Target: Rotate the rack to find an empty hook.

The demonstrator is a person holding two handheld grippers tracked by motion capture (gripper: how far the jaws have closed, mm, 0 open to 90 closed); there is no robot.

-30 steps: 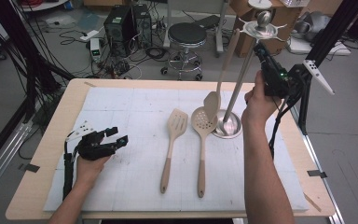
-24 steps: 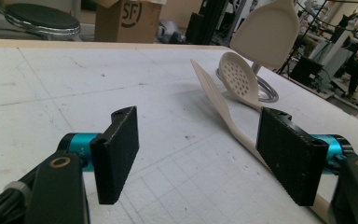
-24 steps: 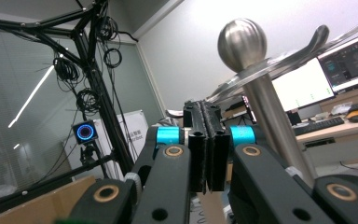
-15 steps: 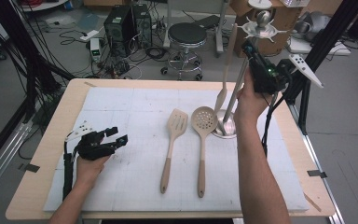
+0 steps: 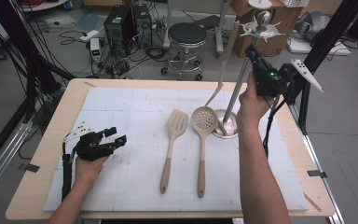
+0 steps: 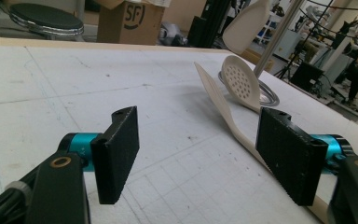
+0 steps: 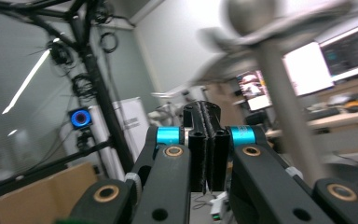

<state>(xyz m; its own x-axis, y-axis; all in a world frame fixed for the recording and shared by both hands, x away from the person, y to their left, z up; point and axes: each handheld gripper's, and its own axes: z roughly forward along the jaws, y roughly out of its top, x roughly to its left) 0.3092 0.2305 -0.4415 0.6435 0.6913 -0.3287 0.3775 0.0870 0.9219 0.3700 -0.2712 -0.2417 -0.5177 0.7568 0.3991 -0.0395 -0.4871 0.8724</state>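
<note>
A pale spatula [image 5: 223,63] hangs from the hooked top [image 5: 260,29] of a metal stand, beside its pole [image 5: 235,95]. On the white mat lie a slotted wooden-handled spatula [image 5: 173,140] and a skimmer spoon [image 5: 202,140], side by side. My right gripper [image 5: 253,55] is raised next to the pole and points up at the stand's top; its jaws are pressed together with nothing between them [image 7: 207,116]. My left gripper [image 5: 103,143] rests on the mat at the left, jaws wide apart and empty [image 6: 205,158], facing the slotted spatula [image 6: 223,105] and the skimmer [image 6: 240,81].
The stand's round base [image 5: 227,126] sits on the mat right of the skimmer. The mat [image 5: 121,107] covers a wooden table [image 5: 32,186]. A black frame post [image 5: 326,42] stands at the right; a stool [image 5: 186,37] and cables are beyond the far edge.
My right hand has shifted slightly left and up beside the pole. The hanging spatula has swung and now shows thin, edge-on. The left gripper has stayed put.
</note>
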